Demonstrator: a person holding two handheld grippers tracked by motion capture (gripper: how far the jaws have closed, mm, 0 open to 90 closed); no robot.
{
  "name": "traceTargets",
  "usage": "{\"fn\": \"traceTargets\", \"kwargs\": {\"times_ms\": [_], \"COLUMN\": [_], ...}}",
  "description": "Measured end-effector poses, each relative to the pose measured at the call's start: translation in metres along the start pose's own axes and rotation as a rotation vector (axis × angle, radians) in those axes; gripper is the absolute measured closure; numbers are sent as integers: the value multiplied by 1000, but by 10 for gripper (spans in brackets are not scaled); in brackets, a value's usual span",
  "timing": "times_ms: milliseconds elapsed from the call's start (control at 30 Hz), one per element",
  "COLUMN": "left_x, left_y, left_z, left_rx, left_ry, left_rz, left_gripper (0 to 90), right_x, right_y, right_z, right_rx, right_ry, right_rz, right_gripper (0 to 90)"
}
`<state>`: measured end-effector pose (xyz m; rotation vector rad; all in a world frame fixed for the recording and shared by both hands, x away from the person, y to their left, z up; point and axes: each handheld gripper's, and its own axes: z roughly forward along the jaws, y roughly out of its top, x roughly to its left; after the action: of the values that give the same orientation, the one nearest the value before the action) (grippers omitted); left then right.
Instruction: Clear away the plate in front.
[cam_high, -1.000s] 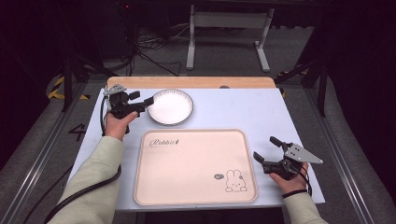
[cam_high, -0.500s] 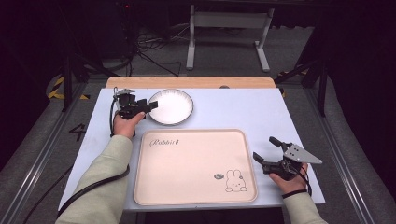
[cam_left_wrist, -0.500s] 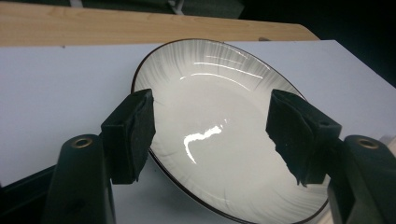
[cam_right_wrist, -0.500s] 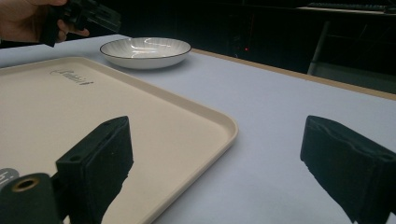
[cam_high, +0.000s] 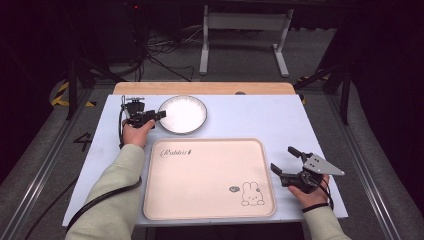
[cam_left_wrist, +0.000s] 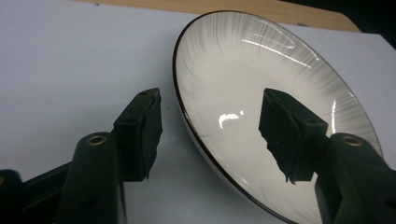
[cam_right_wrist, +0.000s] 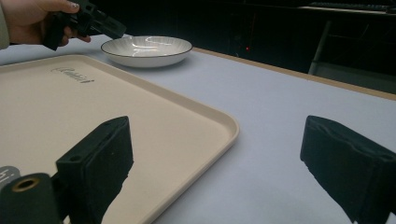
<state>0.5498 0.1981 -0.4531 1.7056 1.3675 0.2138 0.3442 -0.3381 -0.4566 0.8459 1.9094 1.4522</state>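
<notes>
left gripper (cam_high: 161, 115): jaws astride the plate's left rim, one outside on the desk side, one over the bowl of the plate; they have just been closing, with the rim between them, and the pads do not yet press on it.
plate (cam_high: 182, 114): near the desk's far edge, left of middle, just beyond the tray's far-left corner.
plate make: round, shallow, glossy white glaze with fine grey radial streaks and a thin dark rim; looks like ceramic.
risk at plate: the glaze looks slick and the rim thin and sloped, so a shallow pinch could slip off; a one-sided hold would likely let the far edge sag or drag on the desk.
tray (cam_high: 210, 216): large rounded rectangle, matte beige, raised lip, small rabbit print; sits at the desk's near edge.
risk at tray: a low carry could clip its lip.
desk (cam_high: 260, 117): smooth pale blue top, wooden strip along the far edge.
right gripper (cam_high: 286, 159): jaws spread wide, nothing between them, just off the tray's near-right corner.
</notes>
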Motion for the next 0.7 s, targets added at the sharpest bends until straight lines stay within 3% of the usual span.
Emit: {"fn": "traceTargets", "kwargs": {"times_ms": [267,500,633,700], "left_x": [4,3,3,2], "left_y": [-2,-3,-2,-1], "left_z": [9,14,17,18], "left_rx": [50,66,82,90], "left_ry": [-17,-31,-97,-83], "left_rz": [-60,-81,-141,-142], "left_gripper": [399,457,478,497], "right_x": [0,0,0,0], "right_y": [0,0,0,0], "right_z": [0,0,0,0], "right_rx": [3,3,5,6], "right_ry": [-2,0,-3,-3], "right_rz": [1,-2,-2,-1], "right_gripper": [100,101,101,101]}}
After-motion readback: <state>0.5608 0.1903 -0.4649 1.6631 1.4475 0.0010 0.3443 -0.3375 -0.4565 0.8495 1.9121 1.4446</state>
